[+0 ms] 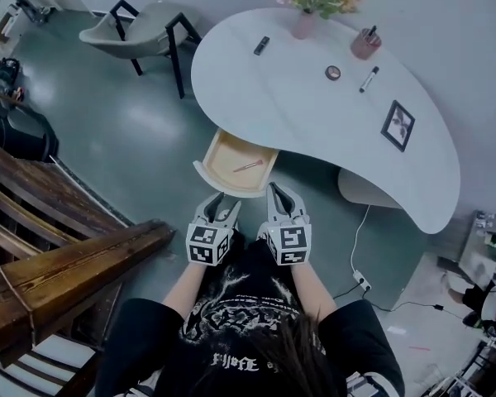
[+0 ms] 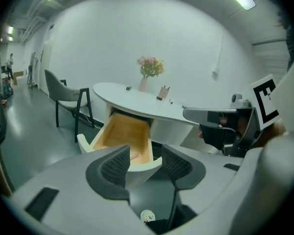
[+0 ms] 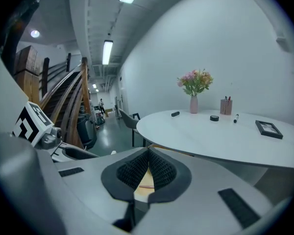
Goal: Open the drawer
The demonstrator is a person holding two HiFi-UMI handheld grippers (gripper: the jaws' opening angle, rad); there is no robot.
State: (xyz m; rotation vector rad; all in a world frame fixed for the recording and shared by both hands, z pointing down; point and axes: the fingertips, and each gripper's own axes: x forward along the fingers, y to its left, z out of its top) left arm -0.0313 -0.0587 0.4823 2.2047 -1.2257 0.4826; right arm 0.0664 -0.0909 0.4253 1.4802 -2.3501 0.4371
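**Drawer (image 1: 231, 157) looks open already**

Far off on your left stands a chair (image 1: 140, 30), well apart from the job. Your left gripper (image 1: 223, 203) is spread wide. The drawer's front lip shows in the gap, but you cannot tell if the pads touch it. The drawer sits just ahead of both grippers, under the near edge of the white table (image 1: 314, 114). It looks pulled far out, with a pink pen (image 1: 248, 166) lying inside. Its long side points straight at you, so any more pull comes toward your body. Your left gripper looks like the nearer one. Your right gripper (image 1: 278, 195) is pressed together on nothing, by the drawer's right corner. You stand close, so more pull means a step back. The table's base (image 1: 368, 190) is off to the right.
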